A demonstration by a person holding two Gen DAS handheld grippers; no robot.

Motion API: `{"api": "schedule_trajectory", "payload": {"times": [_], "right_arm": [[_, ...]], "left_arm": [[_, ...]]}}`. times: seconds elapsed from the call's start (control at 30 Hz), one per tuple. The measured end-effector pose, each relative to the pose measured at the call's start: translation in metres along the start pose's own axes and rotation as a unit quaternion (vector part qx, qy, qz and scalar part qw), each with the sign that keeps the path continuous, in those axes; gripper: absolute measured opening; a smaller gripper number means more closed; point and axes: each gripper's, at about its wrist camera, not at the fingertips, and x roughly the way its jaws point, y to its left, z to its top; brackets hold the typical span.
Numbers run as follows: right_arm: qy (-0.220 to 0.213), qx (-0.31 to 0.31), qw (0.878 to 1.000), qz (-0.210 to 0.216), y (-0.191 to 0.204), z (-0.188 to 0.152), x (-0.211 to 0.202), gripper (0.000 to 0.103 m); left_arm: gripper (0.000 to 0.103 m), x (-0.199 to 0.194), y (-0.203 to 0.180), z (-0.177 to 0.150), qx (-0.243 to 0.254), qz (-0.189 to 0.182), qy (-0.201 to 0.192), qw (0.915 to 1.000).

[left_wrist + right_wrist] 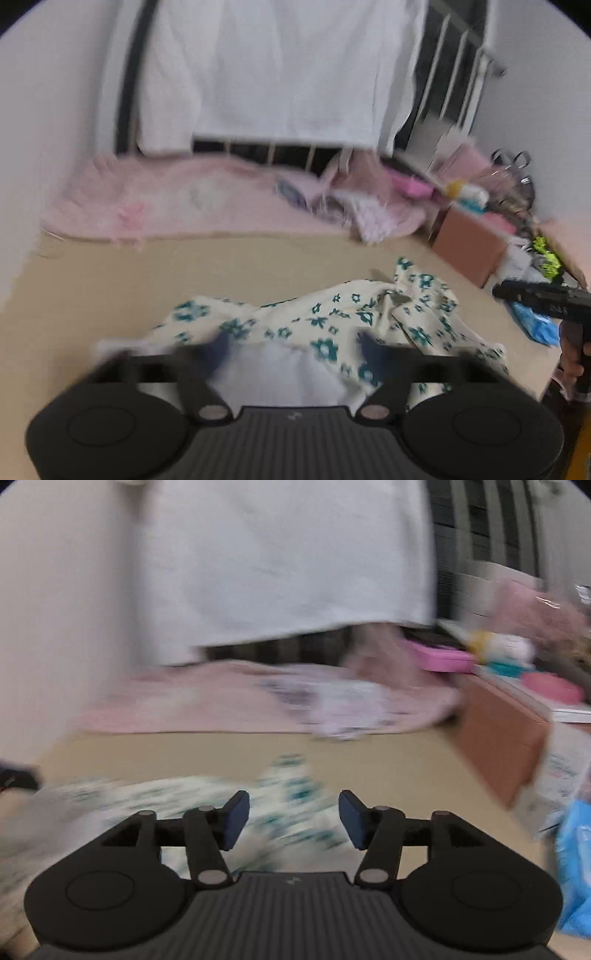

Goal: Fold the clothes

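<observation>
A cream garment with teal flowers [351, 317] lies crumpled on the beige bed surface [110, 280]. My left gripper [295, 349] hovers just above its near edge, fingers wide apart and blurred, nothing between them. In the left wrist view the right gripper [539, 295] shows at the right edge, held by a hand [570, 363]. In the right wrist view the same garment [207, 794] is smeared by motion below my right gripper [293, 819], which stands open with blue pads [236, 819] apart and empty.
A pink blanket [177, 199] and a pale patterned cloth [369, 218] lie at the far end. A white sheet [280, 70] hangs over the bed rail. A brown cardboard box [469, 247], pink items and a blue packet [576, 864] crowd the right side.
</observation>
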Motion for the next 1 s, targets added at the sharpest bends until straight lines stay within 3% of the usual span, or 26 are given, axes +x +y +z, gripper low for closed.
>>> {"api": "schedule_trajectory", "payload": {"times": [0.07,0.17,0.23,0.3,0.33,0.37,0.4,0.47,0.53,0.6,0.67,0.7,0.77,0.8,0.83,0.87,0.93,1.0], "right_arm": [[0.009,-0.020,0.999,0.048,0.019,-0.018,-0.017,0.066],[0.033,-0.074,0.996,0.044,0.049,-0.038,-0.002,0.066],[0.047,-0.109,0.993,0.010,0.069,-0.043,0.025,0.066],[0.070,-0.122,0.990,-0.018,0.078,-0.046,0.050,0.062],[0.084,-0.121,0.989,-0.029,0.078,-0.047,0.062,0.035],[0.098,-0.108,0.989,-0.037,0.074,-0.047,0.070,0.008],[0.095,-0.076,0.992,-0.035,0.064,-0.044,0.066,0.008],[0.079,-0.011,0.996,-0.034,0.041,-0.038,0.050,0.007],[0.056,0.074,0.994,-0.051,0.000,-0.038,0.029,0.006],[0.041,0.152,0.985,-0.077,-0.042,-0.043,0.011,0.006],[0.027,0.222,0.969,-0.102,-0.081,-0.049,-0.006,0.005],[0.025,0.224,0.968,-0.112,-0.086,-0.055,-0.014,0.006],[0.019,0.228,0.964,-0.134,-0.095,-0.068,-0.031,0.013],[0.016,0.227,0.964,-0.141,-0.097,-0.073,-0.040,0.018],[0.008,0.211,0.969,-0.129,-0.088,-0.076,-0.049,0.033],[0.001,0.187,0.976,-0.109,-0.075,-0.077,-0.056,0.047],[0.003,0.147,0.988,-0.044,-0.047,-0.080,-0.062,0.056],[0.005,0.106,0.994,0.018,-0.019,-0.082,-0.067,0.063]], "left_arm": [[0.095,-0.020,-0.010,-0.031,0.037,-0.009,0.007,0.9992],[0.094,-0.028,-0.030,-0.068,0.098,0.000,0.024,0.9949],[0.089,-0.022,-0.049,-0.083,0.151,0.032,0.027,0.9876],[0.070,-0.010,-0.066,-0.094,0.214,0.070,0.042,0.9735],[0.060,-0.005,-0.071,-0.100,0.241,0.084,0.050,0.9657],[0.034,-0.002,-0.071,-0.104,0.261,0.090,0.051,0.9597],[0.011,-0.001,-0.068,-0.104,0.273,0.096,0.052,0.9557],[0.007,0.000,-0.059,-0.101,0.292,0.108,0.058,0.9486],[0.007,-0.002,-0.054,-0.100,0.344,0.145,0.043,0.9267],[0.006,-0.005,-0.051,-0.100,0.400,0.185,0.024,0.8972],[0.009,-0.008,-0.048,-0.099,0.454,0.224,0.005,0.8622],[0.012,-0.012,-0.046,-0.101,0.474,0.226,0.003,0.8509],[0.015,-0.024,-0.041,-0.103,0.470,0.203,0.019,0.8587],[0.020,-0.031,-0.035,-0.102,0.448,0.185,0.027,0.8743],[0.022,-0.038,-0.029,-0.100,0.417,0.165,0.033,0.8931],[0.026,-0.036,-0.029,-0.096,0.402,0.152,0.033,0.9024],[0.037,-0.024,-0.034,-0.086,0.384,0.133,0.026,0.9133],[0.073,-0.011,-0.038,-0.077,0.366,0.113,0.018,0.9234]]}}
